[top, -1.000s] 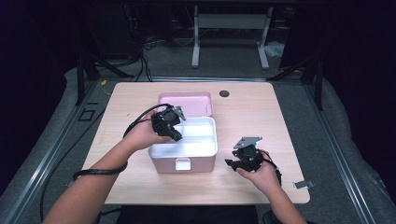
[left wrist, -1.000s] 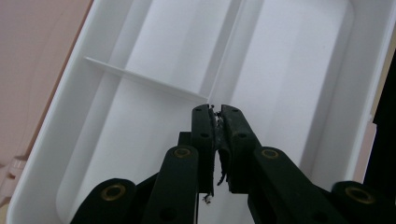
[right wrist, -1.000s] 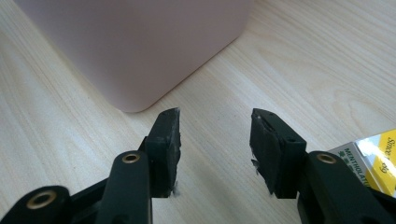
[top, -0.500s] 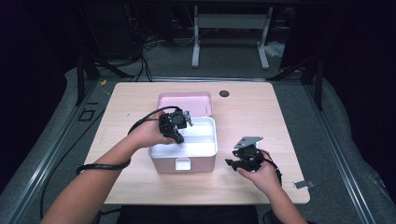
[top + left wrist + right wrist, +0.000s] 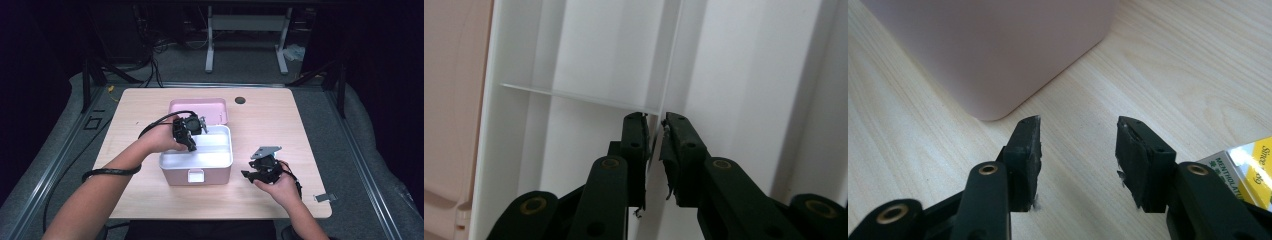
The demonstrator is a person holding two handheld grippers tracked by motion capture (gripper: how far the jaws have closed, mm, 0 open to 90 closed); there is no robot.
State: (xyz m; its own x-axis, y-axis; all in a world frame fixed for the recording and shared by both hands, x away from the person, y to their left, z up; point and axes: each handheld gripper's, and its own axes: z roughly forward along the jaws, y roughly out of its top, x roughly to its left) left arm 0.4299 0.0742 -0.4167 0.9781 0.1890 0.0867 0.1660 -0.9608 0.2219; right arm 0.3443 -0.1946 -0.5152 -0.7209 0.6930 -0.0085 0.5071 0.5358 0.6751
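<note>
Your left gripper (image 5: 192,134) sits over the far left part of the pink storage box (image 5: 196,172), its tips down inside the white tray (image 5: 216,159) that fills the box. In the left gripper view its two black jaws stand close together astride a thin white divider wall (image 5: 672,65) of that tray, just where a cross partition (image 5: 574,95) meets it. The jaws have just been opening a little, with the thin wall between them; a slim gap shows on each side of it, so the pads do not look pressed on it. The box stands near the middle of the light wooden table (image 5: 310,125), with its pink lid (image 5: 197,107) lying back behind it. Your right gripper (image 5: 260,174) rests low over the table to the right of the box, well apart from the left one. In the right gripper view its jaws stand fairly wide with bare wood between them, nothing held, the rounded pink corner of the box just ahead. A small yellow and white packet (image 5: 1243,172) lies at the right edge of that view.
</note>
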